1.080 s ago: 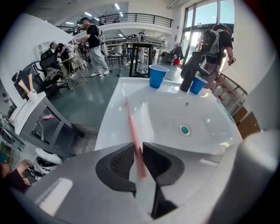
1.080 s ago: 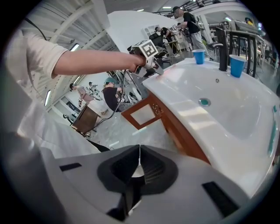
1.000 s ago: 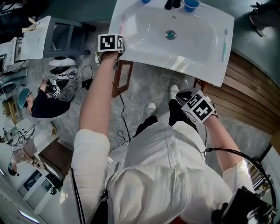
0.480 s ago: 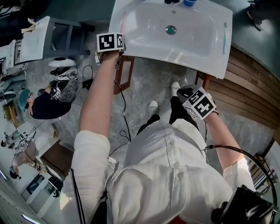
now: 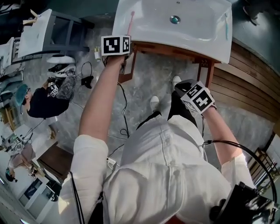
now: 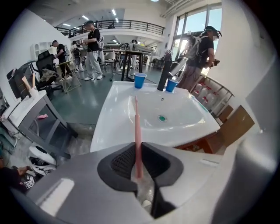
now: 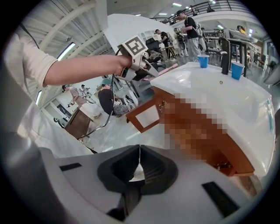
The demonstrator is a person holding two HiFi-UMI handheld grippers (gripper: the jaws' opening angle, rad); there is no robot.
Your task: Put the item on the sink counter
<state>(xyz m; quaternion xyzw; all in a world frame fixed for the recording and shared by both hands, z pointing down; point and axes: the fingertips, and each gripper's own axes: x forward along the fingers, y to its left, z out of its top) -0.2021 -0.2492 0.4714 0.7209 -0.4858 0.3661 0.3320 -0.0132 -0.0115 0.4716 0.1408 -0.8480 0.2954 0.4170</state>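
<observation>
We find bright, even light from ceiling strips [image 6: 113, 12] and tall windows [image 6: 197, 26] at upper right. Mild glare on the white sink [image 6: 192, 114]. Both gripper views bend and darken at the edges, and their near foreground is soft.

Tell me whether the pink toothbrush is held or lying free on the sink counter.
Held: the left hand-held gripper is closed on the pink toothbrush, whose far end reaches over the sink counter.
</observation>
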